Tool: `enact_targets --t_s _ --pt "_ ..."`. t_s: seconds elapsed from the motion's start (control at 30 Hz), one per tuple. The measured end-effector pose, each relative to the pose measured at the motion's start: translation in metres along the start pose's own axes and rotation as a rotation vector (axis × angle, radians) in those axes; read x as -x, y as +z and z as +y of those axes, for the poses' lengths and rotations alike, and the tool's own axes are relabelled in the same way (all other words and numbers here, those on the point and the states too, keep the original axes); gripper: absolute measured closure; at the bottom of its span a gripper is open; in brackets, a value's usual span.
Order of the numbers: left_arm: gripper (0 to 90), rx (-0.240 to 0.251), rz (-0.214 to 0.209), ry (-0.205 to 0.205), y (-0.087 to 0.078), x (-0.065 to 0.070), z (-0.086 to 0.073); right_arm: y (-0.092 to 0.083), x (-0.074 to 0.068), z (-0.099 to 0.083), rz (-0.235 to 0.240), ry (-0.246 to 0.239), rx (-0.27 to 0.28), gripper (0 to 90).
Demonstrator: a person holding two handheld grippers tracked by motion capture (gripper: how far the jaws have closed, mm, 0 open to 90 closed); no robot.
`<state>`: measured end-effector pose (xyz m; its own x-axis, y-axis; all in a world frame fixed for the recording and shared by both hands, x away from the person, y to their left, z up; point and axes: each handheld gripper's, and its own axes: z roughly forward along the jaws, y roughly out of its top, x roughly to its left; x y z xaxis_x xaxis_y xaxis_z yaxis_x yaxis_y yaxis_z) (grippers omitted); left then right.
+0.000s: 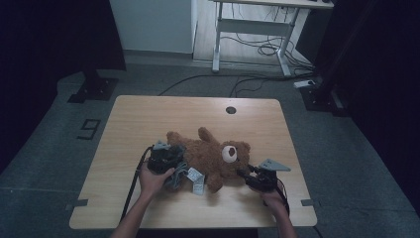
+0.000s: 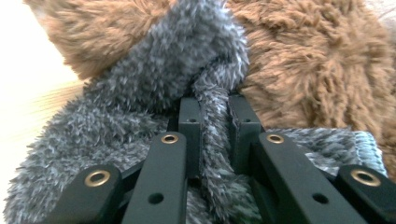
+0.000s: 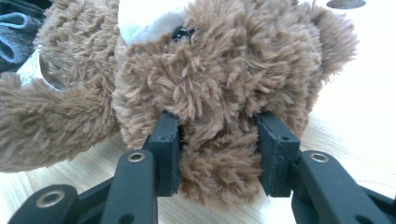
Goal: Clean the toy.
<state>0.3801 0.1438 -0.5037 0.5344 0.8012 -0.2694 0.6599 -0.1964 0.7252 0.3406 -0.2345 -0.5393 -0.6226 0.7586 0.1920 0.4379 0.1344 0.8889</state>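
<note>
grey scarf [image 2: 154, 79] in left gripper [image 2: 215, 116]

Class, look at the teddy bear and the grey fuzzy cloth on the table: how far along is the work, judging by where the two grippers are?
Done: the grey fuzzy cloth already lies against the teddy bear, which lies on the table. In hand: the left gripper is shut on a fold of the cloth, and the right gripper clamps the bear's head. Left: probably pulling the cloth along or off the bear; which one, the views cannot settle.
</note>
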Motion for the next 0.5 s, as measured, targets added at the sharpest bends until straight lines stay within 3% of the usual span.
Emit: enact_targets --t_s 0.27,0.5 --pt "78.3 0.005 0.007 -0.009 0.009 -0.008 0.014 0.007 0.004 0.003 -0.022 0.017 0.025 55.6" --pt "77.9 0.046 0.016 0.024 -0.015 -0.006 0.013 -0.001 0.004 0.002 -0.031 0.007 0.054 47.7"
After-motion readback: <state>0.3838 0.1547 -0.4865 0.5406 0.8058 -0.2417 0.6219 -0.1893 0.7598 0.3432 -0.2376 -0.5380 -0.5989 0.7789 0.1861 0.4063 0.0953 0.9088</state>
